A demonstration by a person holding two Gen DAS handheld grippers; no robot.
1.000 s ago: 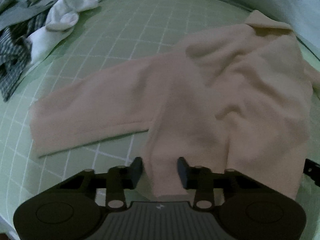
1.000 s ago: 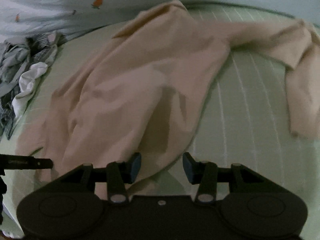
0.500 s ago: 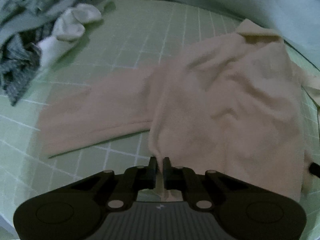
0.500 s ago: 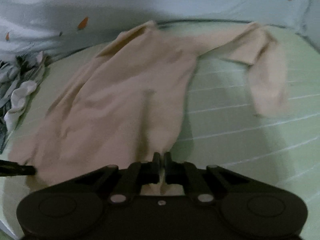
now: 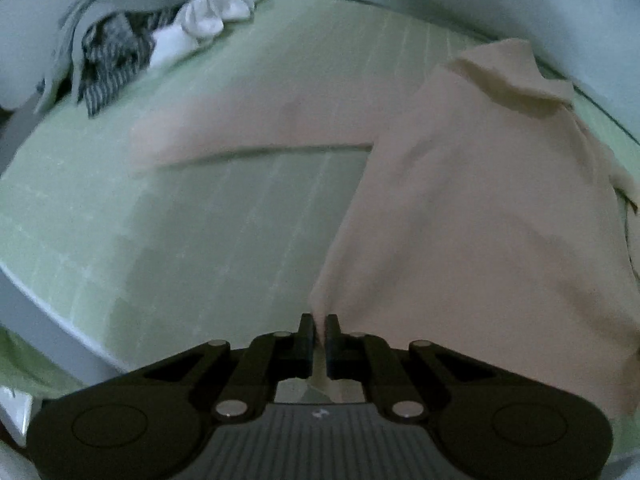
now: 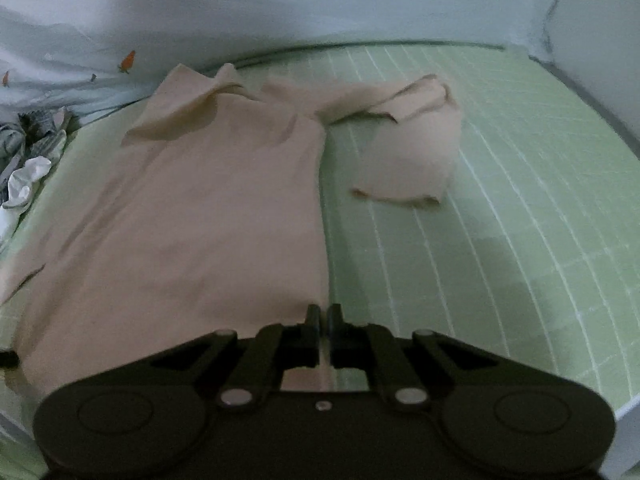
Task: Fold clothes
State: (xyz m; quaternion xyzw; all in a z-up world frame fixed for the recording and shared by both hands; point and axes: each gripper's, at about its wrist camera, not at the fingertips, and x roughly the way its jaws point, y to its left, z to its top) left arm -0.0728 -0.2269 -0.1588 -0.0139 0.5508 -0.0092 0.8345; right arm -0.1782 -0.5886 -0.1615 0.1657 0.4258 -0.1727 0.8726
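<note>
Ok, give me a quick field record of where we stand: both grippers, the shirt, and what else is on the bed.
left gripper: shut on the hem of the beige shirt, at its left bottom corner
right gripper: shut on the shirt's hem at the right bottom corner
shirt body: spread fairly flat, collar at the far end
left sleeve: stretched out sideways, blurred
right sleeve: bent back on itself
surface: green gridded sheet
other laundry: pile of clothes at the far left
folds made: none visible
</note>
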